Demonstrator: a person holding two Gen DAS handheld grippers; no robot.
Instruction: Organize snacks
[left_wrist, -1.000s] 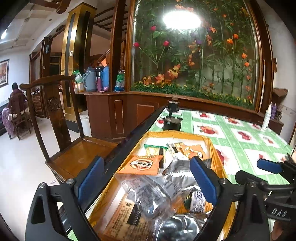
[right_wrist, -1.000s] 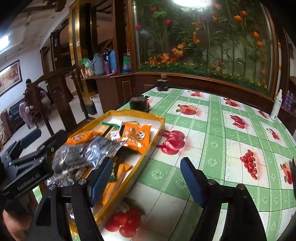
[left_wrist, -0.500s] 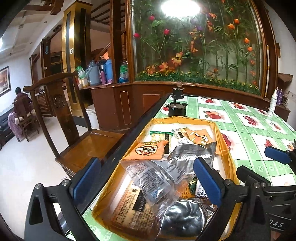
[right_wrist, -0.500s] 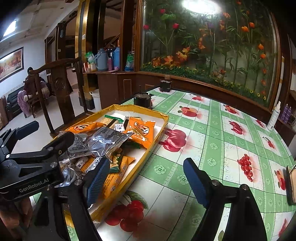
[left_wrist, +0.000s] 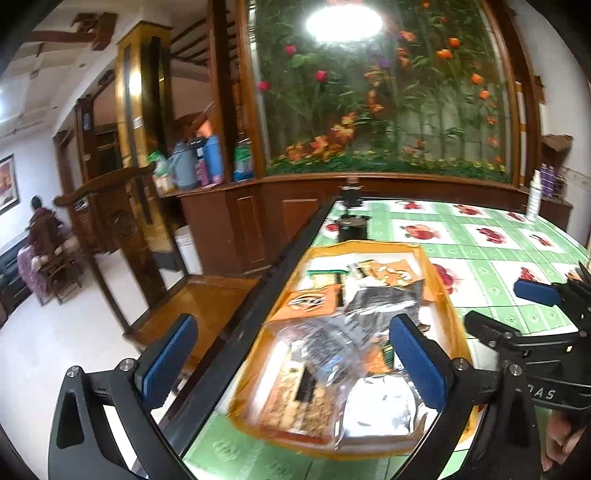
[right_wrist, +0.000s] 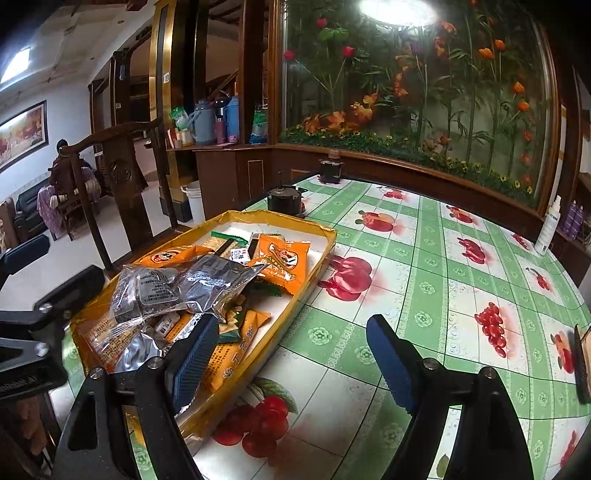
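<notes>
Blurred snack tray (left_wrist: 437, 291), both claws empty, tray's near end cut off

My left camera sits low at the table edge, looking along the tray (left_wrist: 439, 291) toward the flower wall (left_wrist: 388, 103), chair (left_wrist: 110, 206) on its left. My right camera sits further right, over the tablecloth (right_wrist: 424, 280), facing the same wall, tray (right_wrist: 317, 266) on its left. Both share tray, flower wall, chair and dark pot (left_wrist: 352, 227) (right_wrist: 283, 199); each glimpses the other claw.

letters "DAS" inverted on right tool (left_wrist: 546, 393)
</notes>
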